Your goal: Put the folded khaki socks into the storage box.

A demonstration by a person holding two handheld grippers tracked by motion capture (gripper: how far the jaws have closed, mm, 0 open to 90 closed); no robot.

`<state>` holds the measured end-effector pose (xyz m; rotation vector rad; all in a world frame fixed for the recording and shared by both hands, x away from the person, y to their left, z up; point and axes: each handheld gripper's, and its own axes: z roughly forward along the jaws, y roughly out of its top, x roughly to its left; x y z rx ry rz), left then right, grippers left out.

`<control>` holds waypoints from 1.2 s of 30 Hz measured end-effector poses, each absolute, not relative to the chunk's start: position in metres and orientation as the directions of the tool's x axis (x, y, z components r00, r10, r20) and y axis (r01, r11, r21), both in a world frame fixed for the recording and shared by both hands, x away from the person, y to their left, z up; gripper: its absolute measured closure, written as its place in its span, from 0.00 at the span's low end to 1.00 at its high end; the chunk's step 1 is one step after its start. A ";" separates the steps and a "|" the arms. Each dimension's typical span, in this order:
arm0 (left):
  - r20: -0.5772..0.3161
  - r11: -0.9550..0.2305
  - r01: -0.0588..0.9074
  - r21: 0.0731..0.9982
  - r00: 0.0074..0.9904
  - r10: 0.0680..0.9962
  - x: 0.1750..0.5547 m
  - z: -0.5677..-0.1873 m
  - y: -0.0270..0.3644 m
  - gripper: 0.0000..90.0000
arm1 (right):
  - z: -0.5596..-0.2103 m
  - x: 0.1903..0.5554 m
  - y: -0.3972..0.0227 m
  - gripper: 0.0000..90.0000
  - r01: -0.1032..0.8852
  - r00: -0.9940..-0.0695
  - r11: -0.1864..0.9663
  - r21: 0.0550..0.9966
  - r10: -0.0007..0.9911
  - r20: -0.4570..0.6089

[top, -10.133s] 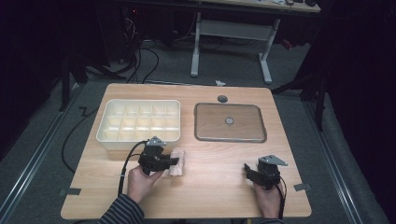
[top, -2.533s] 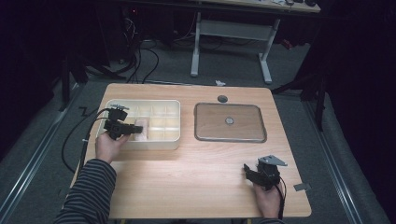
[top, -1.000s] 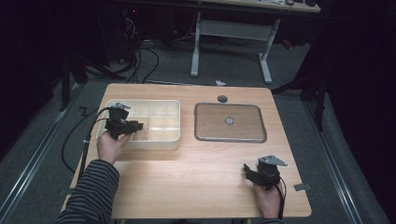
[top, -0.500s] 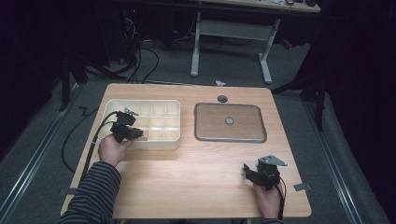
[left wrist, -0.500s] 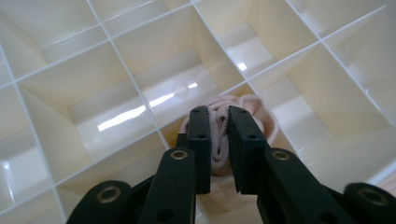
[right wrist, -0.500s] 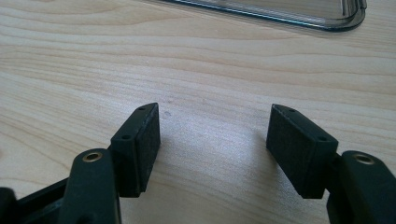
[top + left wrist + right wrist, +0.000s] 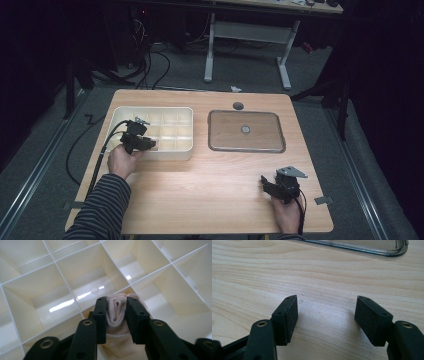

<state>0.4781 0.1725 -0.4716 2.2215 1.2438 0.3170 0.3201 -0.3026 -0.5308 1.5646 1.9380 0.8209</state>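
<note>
A light wooden table (image 7: 210, 185) was seen from above, carrying a cream plastic organiser tray divided into square compartments (image 7: 170, 127) at the left and a clear flat plastic lid with a dark rim (image 7: 246, 131) laid beside it, apart from the tray. The left gripper (image 7: 141, 143) was held over the tray's near edge, its jaws clamped on a small pale pink roll of soft fabric (image 7: 117, 312), which was poised just above a compartment close to that edge; whether the roll touched the compartment floor could not be told. The right gripper (image 7: 325, 315) was rested near the table's front right corner, its jaws spread wide with nothing between them. The fabric roll was judged to be light, soft and easily squashed, unlikely to slip or break, and best taken across the middle of its folds, so that it would not unroll when released.
</note>
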 end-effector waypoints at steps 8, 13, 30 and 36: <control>-0.085 -0.374 0.698 0.611 0.528 0.845 0.477 -0.468 0.178 0.59 | -0.531 0.320 -0.302 0.39 0.668 -0.203 0.152 0.728 0.979 -0.018; -0.074 -0.373 0.693 0.617 0.523 0.849 0.473 -0.467 0.180 0.52 | -0.531 0.320 -0.302 0.39 0.668 -0.203 0.152 0.728 0.979 -0.018; -0.139 -0.299 0.685 0.664 0.506 0.851 0.460 -0.445 0.194 0.36 | -0.531 0.320 -0.302 0.39 0.668 -0.205 0.153 0.728 0.979 -0.018; -0.152 -0.277 0.672 0.687 0.505 0.850 0.450 -0.435 0.196 0.34 | -0.531 0.320 -0.302 0.39 0.668 -0.205 0.153 0.728 0.979 -0.018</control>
